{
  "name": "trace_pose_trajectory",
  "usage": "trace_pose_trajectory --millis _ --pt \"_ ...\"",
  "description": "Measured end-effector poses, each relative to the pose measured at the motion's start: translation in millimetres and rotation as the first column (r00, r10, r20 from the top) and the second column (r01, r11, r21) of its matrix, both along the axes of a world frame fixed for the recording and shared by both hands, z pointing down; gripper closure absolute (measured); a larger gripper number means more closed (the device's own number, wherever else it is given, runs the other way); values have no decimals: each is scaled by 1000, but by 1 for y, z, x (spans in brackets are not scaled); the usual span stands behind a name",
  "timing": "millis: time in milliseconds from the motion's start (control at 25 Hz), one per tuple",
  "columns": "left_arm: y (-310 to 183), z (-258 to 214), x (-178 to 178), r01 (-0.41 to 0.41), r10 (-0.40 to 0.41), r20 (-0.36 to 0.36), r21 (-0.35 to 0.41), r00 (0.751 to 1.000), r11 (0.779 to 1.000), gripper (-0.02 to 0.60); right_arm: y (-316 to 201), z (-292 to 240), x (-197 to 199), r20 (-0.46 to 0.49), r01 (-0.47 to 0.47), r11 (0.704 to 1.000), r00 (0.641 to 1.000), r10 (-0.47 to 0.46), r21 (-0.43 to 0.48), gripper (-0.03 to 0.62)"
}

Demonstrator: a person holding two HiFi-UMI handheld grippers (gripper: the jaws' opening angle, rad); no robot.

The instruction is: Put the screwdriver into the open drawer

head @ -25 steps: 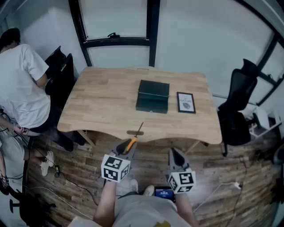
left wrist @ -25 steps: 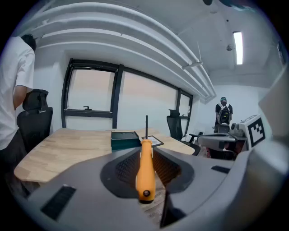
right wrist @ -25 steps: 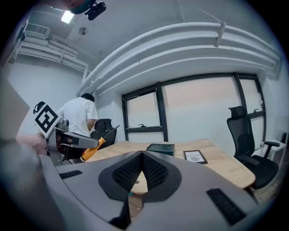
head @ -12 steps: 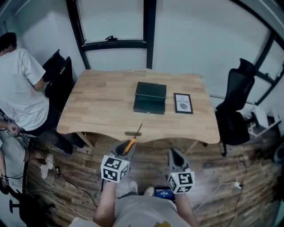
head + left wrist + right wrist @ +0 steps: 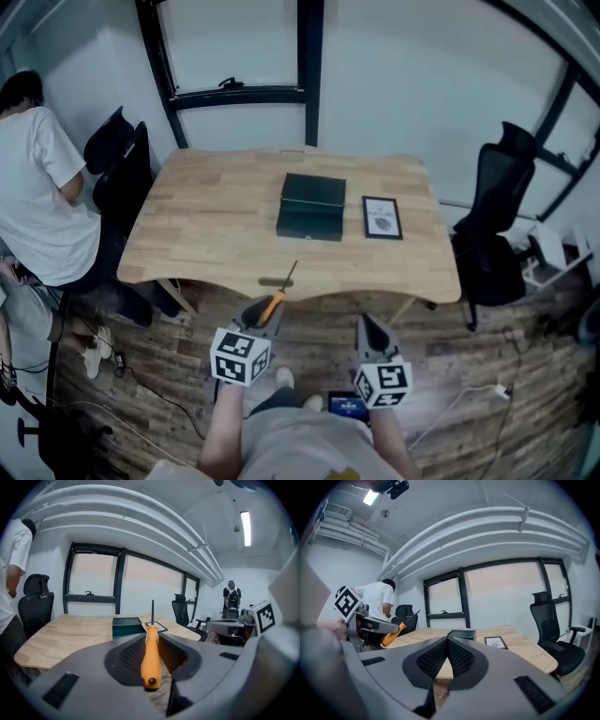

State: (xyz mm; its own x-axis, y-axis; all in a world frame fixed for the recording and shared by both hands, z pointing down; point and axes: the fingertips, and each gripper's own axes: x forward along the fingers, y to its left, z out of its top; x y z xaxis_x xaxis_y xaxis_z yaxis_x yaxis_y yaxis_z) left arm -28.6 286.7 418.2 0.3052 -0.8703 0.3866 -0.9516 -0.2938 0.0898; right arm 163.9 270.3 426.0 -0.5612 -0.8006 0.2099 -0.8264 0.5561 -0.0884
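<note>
My left gripper (image 5: 265,309) is shut on an orange-handled screwdriver (image 5: 276,303) (image 5: 151,656), whose dark shaft points toward the wooden table (image 5: 206,225). In the right gripper view the screwdriver (image 5: 392,634) shows at the left, held by the other gripper. A dark green drawer box (image 5: 312,206) (image 5: 126,625) (image 5: 461,634) sits mid-table, well beyond the screwdriver tip. My right gripper (image 5: 367,329) (image 5: 447,641) is shut with nothing in it, level with the left one, in front of the table edge.
A framed picture (image 5: 382,217) lies just right of the box. A person in a white shirt (image 5: 37,197) stands at the table's left by a black chair (image 5: 117,159). Another black office chair (image 5: 497,225) is at the right. Cables run over the wood floor.
Both grippers have stayed put. The head view has shifted slightly, so the table and box appear a little further left. The person at the left has moved a little.
</note>
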Motion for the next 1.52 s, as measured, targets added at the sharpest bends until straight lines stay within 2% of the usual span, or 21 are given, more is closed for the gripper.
trace_pose_trajectory --millis 400,640,1080,1520 --pt "-51 6 -15 6 -6 -25 4 1000 1000 494 -48 4 -13 -25 1 1000 1000 -1 -2 595" --pt "-112 14 -22 -13 13 -31 -8 999 1000 494 -107 13 -21 -32 -18 1000 999 17 -18 594" --pt "-236 30 -53 -70 67 -43 -67 997 995 494 -224 26 -61 -47 -49 996 998 46 -73 594" --pt "-323 50 -82 -131 122 -88 -102 989 986 494 -306 42 -91 -92 -92 988 992 82 -120 594"
